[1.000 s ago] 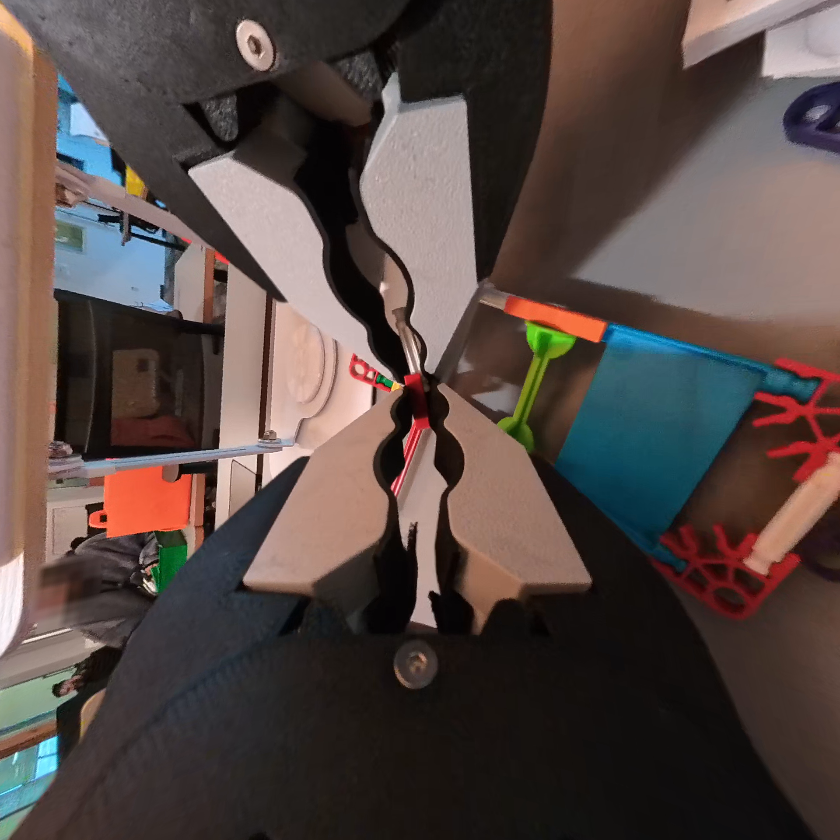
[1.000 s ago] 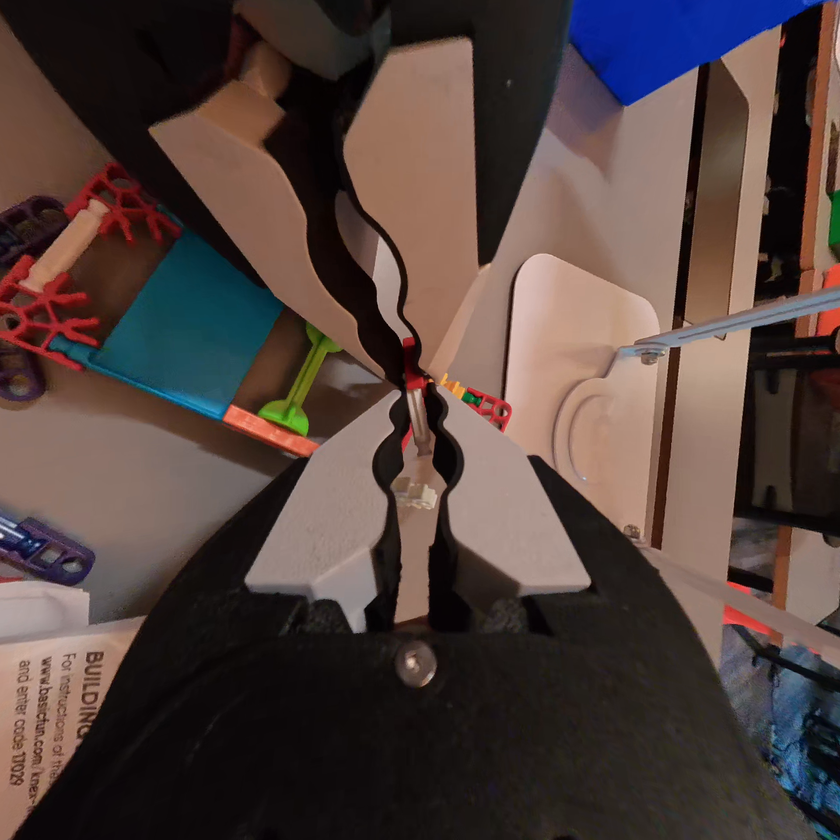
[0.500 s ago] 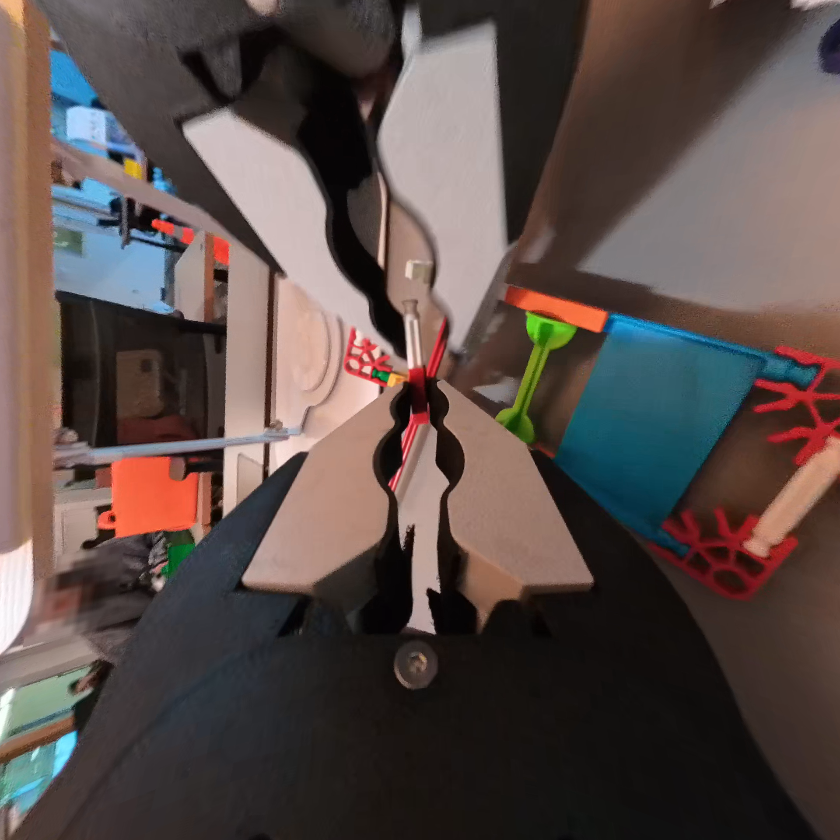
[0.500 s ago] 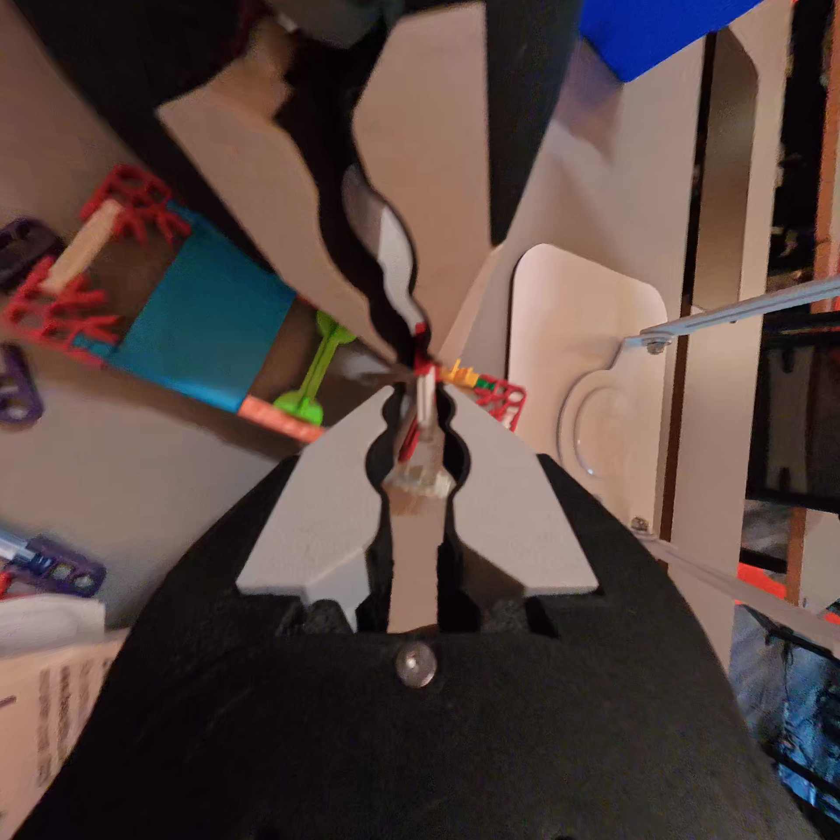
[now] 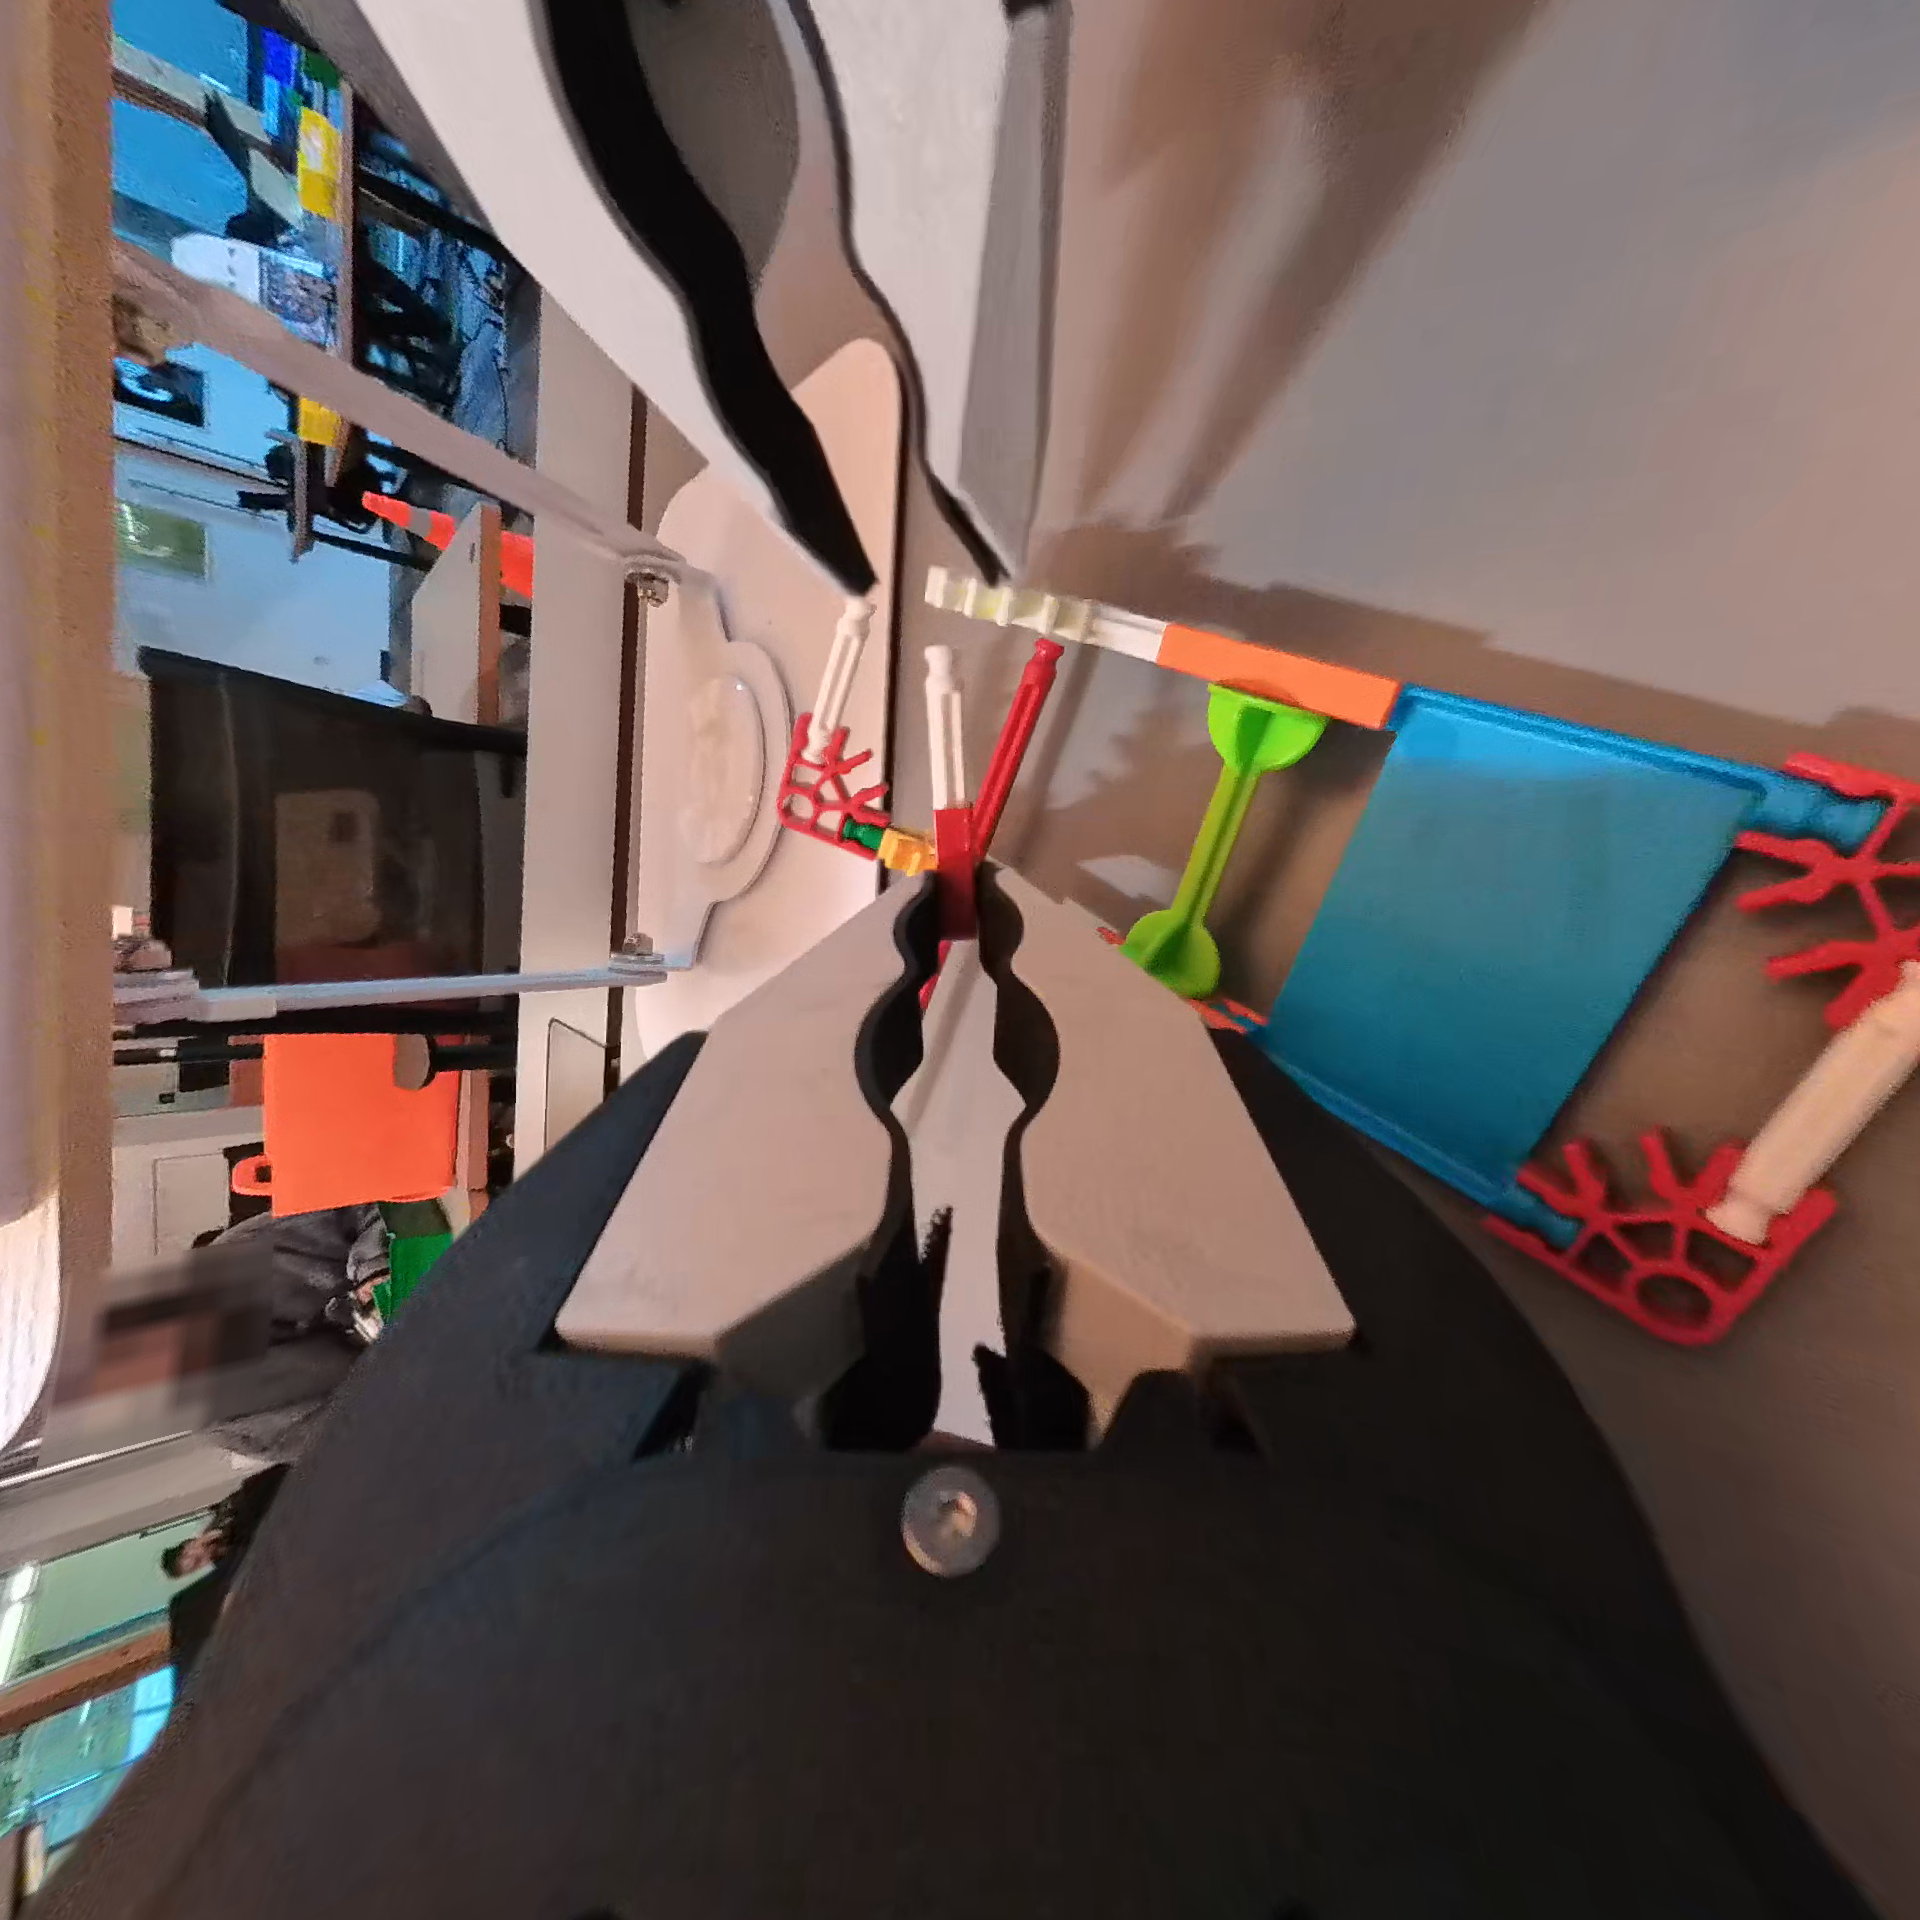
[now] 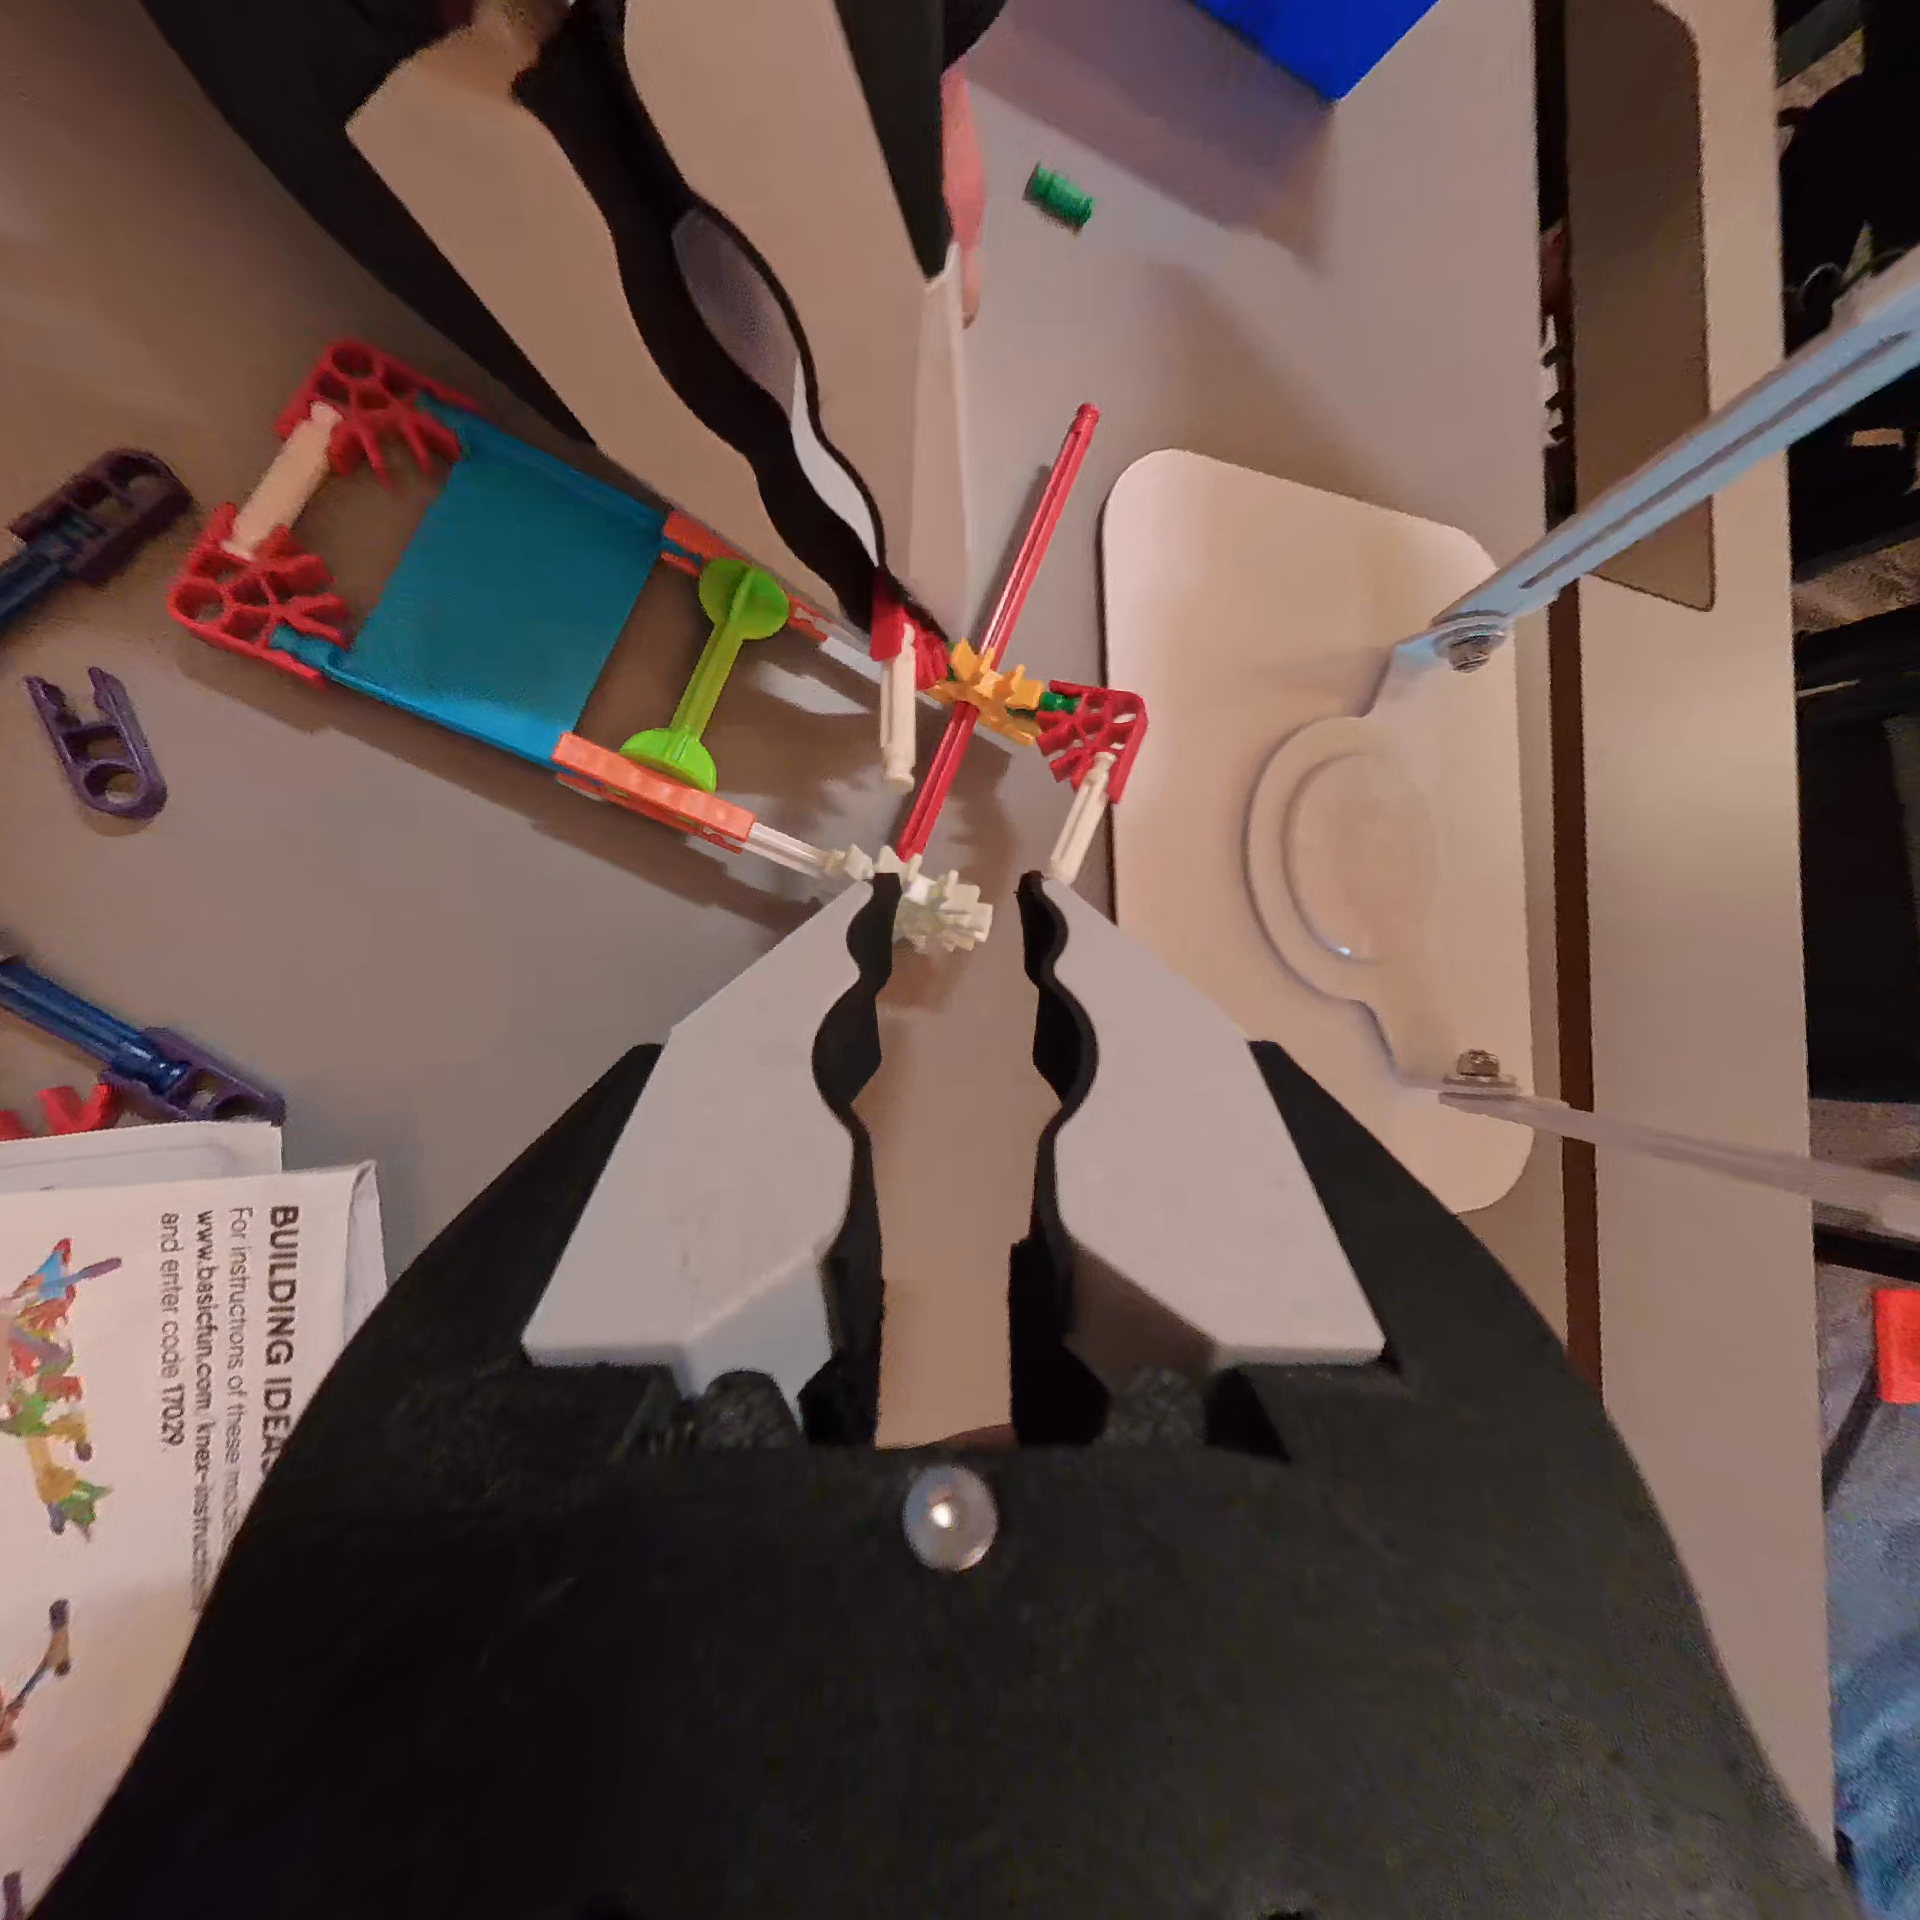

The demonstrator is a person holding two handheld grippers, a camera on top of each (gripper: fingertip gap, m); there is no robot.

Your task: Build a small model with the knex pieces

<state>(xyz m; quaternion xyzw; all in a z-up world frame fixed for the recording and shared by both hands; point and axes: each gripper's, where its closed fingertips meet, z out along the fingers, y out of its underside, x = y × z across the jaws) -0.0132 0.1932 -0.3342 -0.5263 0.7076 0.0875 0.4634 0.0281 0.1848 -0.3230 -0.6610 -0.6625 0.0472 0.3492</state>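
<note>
My left gripper (image 5: 951,883) is shut on a red connector (image 5: 954,844) of a small toy assembly held above the table. From that connector a white rod (image 5: 943,727) and a long red rod (image 5: 1013,738) stick out. A yellow connector (image 6: 987,686) and a second red connector (image 6: 1096,727) with a white rod (image 6: 1081,821) sit beside them. My right gripper (image 6: 956,883) is open and holds nothing. Its tips are either side of a white snowflake connector (image 6: 940,920) on the end of a flat model with a blue panel (image 6: 499,613).
The flat model lies on the table with a green spool (image 6: 707,675) and orange strip (image 6: 655,795). Purple clips (image 6: 99,727), a blue rod (image 6: 104,1039) and an instruction sheet (image 6: 156,1351) lie to the left. A small green piece (image 6: 1058,195) lies farther off. A white bracket plate (image 6: 1330,831) is to the right. My hands' fingertips stand some 5 cm from each other. The white bracket plate (image 6: 1330,831) is about 12 cm from both grippers' fingertips. Seen from the left wrist view (image 5: 734,788) as well.
My right gripper let go of the white rod, opened and drew back from the left gripper. The left gripper stays shut on the red connector.
</note>
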